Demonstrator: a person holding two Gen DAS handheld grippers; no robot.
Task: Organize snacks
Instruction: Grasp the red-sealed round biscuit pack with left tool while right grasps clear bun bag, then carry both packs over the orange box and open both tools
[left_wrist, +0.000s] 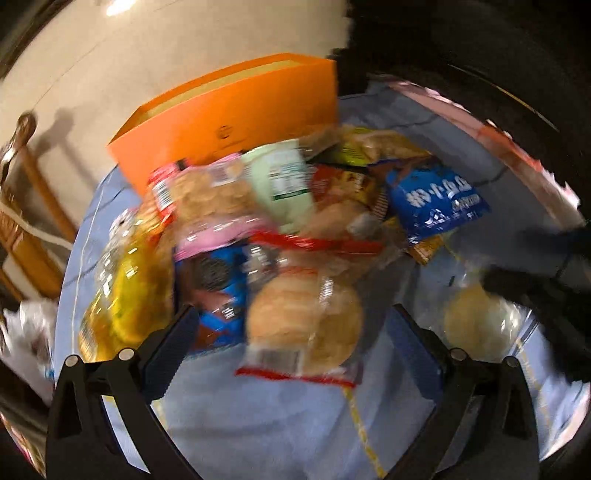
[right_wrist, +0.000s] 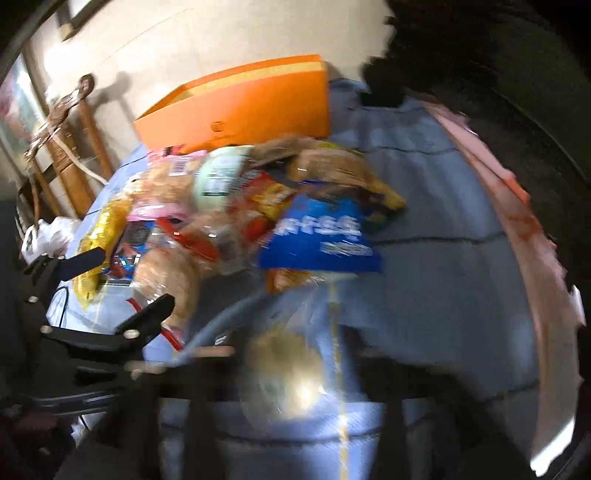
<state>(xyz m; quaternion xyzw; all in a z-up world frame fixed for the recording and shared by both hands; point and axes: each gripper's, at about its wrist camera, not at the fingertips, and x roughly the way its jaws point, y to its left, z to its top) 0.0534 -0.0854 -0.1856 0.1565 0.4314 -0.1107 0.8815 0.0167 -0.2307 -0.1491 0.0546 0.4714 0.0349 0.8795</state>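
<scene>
A heap of snack packets lies on the blue cloth-covered table. An open orange box stands behind the heap. A clear packet of round biscuits lies nearest, between my left gripper's open fingers. A blue packet, a pale green packet and a yellow packet lie in the heap. In the right wrist view my right gripper is badly blurred; a clear bag with a round biscuit sits at its fingers. The left gripper shows open at left.
A wooden chair stands left of the table against a cream wall. A white crumpled bag lies at the left edge. The table's pink rim curves down the right, with dark space beyond.
</scene>
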